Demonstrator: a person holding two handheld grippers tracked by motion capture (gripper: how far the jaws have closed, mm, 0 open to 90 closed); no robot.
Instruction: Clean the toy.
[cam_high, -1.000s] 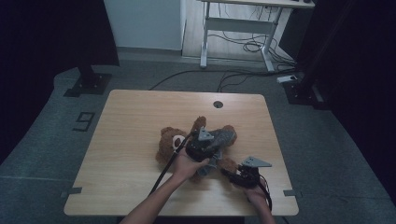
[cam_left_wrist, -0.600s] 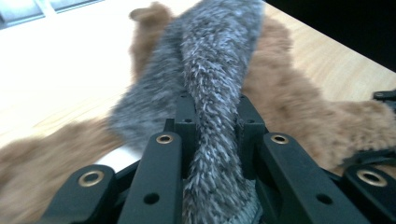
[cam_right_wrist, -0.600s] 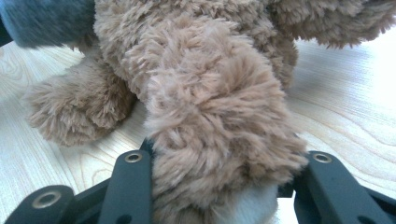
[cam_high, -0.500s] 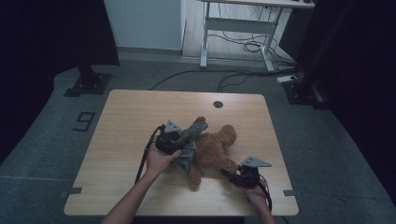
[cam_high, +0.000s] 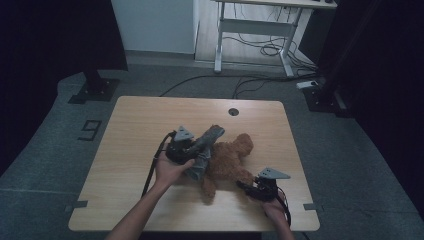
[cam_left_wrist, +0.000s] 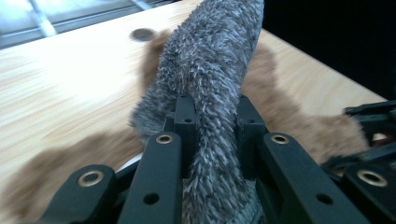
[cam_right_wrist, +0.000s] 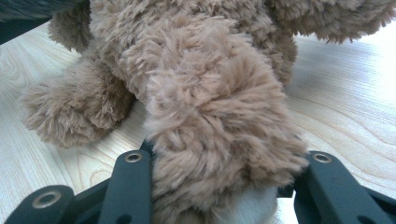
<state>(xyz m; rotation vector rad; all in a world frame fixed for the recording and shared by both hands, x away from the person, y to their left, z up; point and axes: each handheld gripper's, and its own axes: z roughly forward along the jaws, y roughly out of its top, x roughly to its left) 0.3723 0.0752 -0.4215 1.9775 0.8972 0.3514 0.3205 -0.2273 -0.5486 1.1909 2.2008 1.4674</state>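
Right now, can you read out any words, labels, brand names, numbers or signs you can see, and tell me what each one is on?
"9": a dark figure marked on the grey floor, left of the wooden table in the high view.
No text, label or brand can be read on the brown teddy bear, the grey furry cloth, the left gripper or the right gripper.

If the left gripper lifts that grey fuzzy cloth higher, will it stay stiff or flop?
Likely floppy: the grey fuzzy cloth bunches between the left gripper jaws. Probably light and unlikely to slip, given its shaggy pile.
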